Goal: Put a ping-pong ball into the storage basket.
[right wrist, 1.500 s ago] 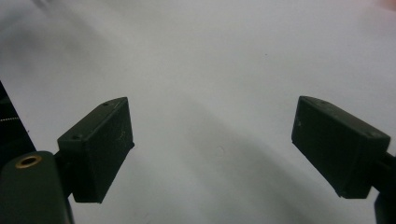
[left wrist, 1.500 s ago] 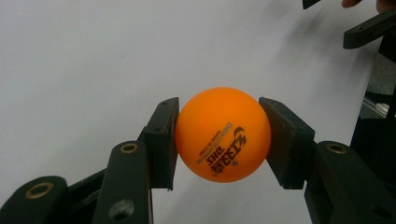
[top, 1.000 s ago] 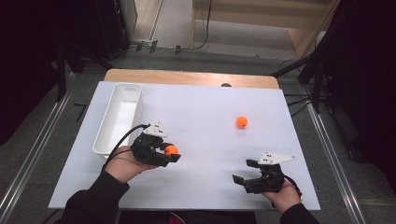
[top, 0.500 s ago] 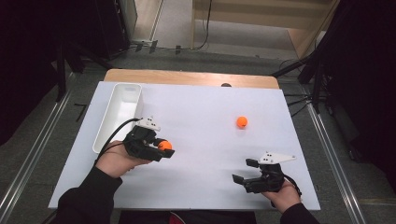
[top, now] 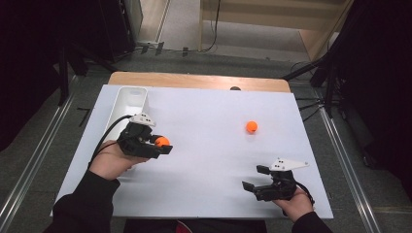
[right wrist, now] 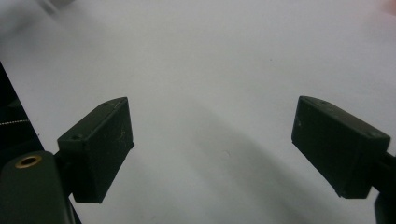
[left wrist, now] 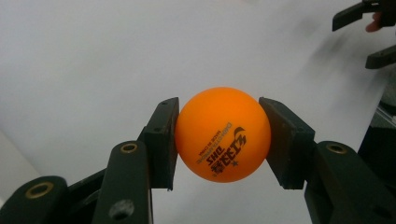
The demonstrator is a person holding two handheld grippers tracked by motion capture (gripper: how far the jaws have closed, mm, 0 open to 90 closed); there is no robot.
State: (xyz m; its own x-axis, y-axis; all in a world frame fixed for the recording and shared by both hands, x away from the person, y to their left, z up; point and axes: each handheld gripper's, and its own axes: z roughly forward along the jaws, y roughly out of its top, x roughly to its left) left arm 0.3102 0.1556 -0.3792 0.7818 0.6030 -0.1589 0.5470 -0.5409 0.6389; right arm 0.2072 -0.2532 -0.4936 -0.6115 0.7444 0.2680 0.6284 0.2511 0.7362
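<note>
An orange ping-pong ball (left wrist: 223, 134) with black print sits squeezed between the two black pads of my left gripper (top: 163, 144), which is shut on it. That gripper hovers over the left part of the white table sheet (top: 204, 160), just right of the white tray (top: 127, 102). A second orange ball (top: 251, 126) lies loose on the sheet at the right of centre. My right gripper (top: 255, 177) rests near the front right corner, open, its pads (right wrist: 98, 144) wide apart with bare sheet between them.
The long white tray stands along the sheet's left edge. A wooden table edge (top: 194, 80) shows behind the sheet. Black cables trail from both grippers. In the left gripper view, the right gripper's jaws appear at the top right.
My left gripper has carried the orange ball up and towards the left, nearer the tray. The right gripper and the loose ball have kept still.
</note>
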